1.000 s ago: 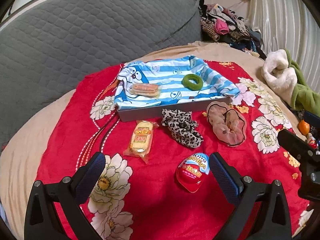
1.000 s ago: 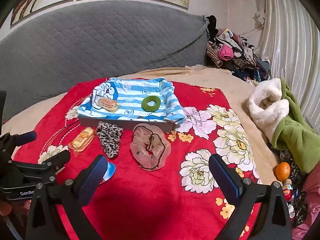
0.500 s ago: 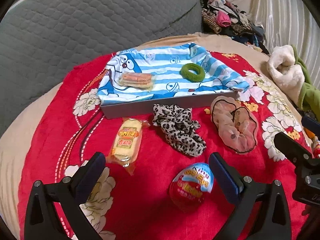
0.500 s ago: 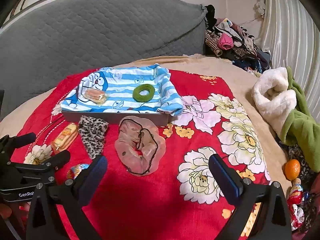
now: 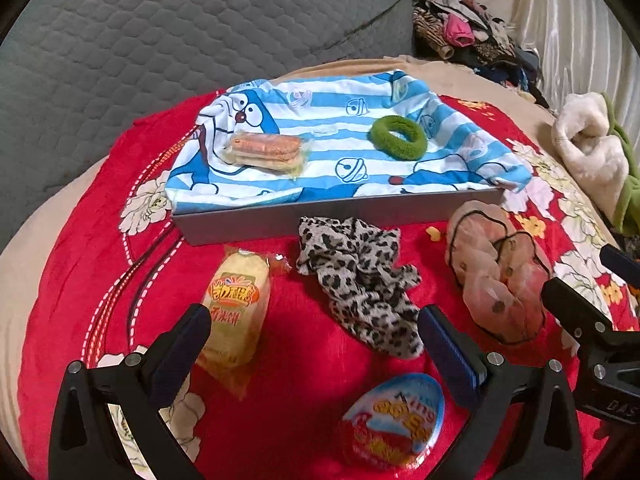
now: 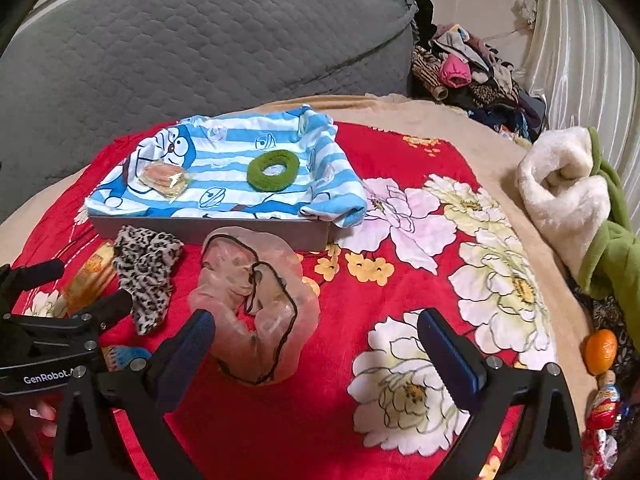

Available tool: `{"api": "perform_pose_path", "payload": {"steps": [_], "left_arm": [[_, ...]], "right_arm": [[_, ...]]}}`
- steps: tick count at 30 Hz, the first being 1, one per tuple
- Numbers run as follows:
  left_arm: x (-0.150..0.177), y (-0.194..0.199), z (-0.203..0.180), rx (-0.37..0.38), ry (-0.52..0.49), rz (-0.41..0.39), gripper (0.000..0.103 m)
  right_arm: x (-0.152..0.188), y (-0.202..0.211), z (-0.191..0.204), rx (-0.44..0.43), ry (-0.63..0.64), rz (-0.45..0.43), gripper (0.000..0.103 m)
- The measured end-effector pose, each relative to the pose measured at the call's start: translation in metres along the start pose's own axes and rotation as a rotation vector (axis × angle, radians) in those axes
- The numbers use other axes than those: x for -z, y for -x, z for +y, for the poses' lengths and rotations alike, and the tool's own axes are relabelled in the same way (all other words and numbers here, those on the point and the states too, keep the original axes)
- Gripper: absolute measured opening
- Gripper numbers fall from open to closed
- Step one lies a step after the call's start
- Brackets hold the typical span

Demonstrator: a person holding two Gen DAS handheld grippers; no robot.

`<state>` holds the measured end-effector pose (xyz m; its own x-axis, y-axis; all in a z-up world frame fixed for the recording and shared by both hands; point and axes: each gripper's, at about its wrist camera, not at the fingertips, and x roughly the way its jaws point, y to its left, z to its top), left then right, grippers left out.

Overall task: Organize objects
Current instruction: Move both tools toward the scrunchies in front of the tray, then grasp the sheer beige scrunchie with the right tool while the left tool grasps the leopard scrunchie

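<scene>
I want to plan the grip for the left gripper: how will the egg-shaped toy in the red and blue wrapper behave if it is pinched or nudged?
The egg-shaped toy looks rounded and lies on its side on the soft red blanket, so it may roll when nudged. Its wrapper looks glossy, so it might slip between the pads.

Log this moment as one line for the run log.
left tool: open, over snack pack and leopard scrunchie | right tool: open, at pink scrunchie | tray: biscuits, green scrunchie

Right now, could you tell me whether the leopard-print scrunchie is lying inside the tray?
No, the leopard-print scrunchie lies on the red blanket in front of the tray.
</scene>
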<state>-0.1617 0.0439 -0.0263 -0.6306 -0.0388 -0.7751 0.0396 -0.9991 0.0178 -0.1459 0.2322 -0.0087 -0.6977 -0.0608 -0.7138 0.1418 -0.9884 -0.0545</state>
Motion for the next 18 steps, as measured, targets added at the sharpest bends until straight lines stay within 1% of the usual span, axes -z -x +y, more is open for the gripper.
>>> {"api": "perform_pose_path", "payload": {"steps": [10,18], "left_arm": [[-0.003,-0.021,-0.004,0.004,0.004,0.017,0.103],[-0.005,-0.031,-0.012,-0.008,-0.025,0.017,0.103]], "right_arm": [[-0.002,-0.027,-0.003,-0.005,0.001,0.024,0.102],[-0.002,-0.048,-0.003,-0.004,0.002,0.054,0.102]]}}
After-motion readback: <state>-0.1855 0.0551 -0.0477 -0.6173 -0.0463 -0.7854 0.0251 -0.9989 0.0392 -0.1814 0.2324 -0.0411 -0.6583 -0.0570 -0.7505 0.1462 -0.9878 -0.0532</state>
